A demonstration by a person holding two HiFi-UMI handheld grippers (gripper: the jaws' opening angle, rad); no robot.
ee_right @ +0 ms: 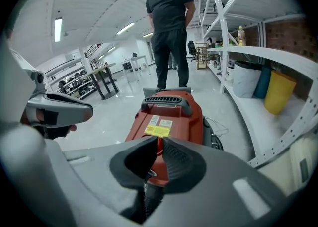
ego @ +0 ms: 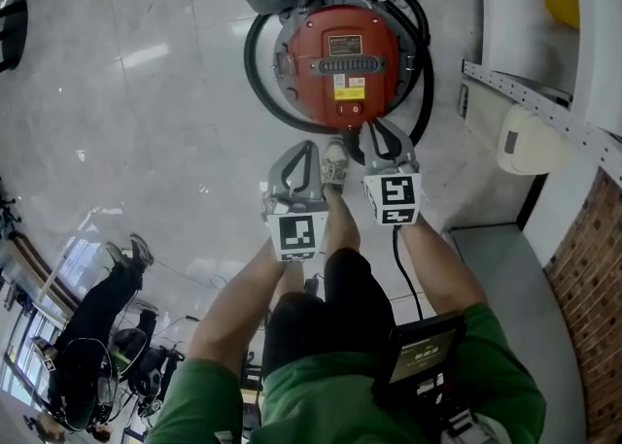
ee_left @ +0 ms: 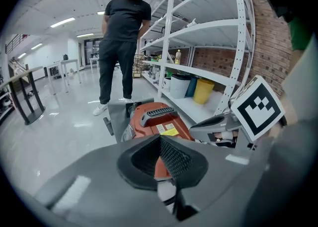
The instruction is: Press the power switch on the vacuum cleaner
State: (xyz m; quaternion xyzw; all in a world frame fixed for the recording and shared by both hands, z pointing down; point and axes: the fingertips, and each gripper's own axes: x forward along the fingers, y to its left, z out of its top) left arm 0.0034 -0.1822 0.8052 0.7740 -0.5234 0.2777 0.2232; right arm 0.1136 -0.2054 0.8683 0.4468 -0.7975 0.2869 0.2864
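Site: workshop floor (ego: 126, 92), pale and glossy, beside white metal shelving (ee_left: 208, 27).

Item 1. The red canister vacuum cleaner (ego: 335, 63) stands on the floor directly ahead of the operator. Its black hose (ego: 255, 73) is looped around the body. A dark carry handle (ee_right: 167, 103) runs across the top. A yellow label (ego: 349, 92) sits on the casing toward the operator's end, with a round red button (ego: 350, 111) just beyond it at the near edge.

Item 2. The right claw (ego: 370, 128) is pressed together, tips meeting, with nothing between them. From above, it lies at the near end of the vacuum cleaner, just beside the round button. Whether the tips touch the casing cannot be told.

Item 3. The left claw (ego: 309, 148) is likewise pressed together and empty. It is held lower and to the left of the right claw, short of the vacuum cleaner, pointing toward it. The operator's shoe (ego: 335, 165) shows on the floor between the two tools.

Item 4. A bystander in black clothing (ee_left: 121, 37) stands on the far side of the vacuum cleaner, facing it.

Item 5. The lowest shelf holds a yellow bin (ee_left: 204, 91) next to a white container (ee_left: 179, 85).
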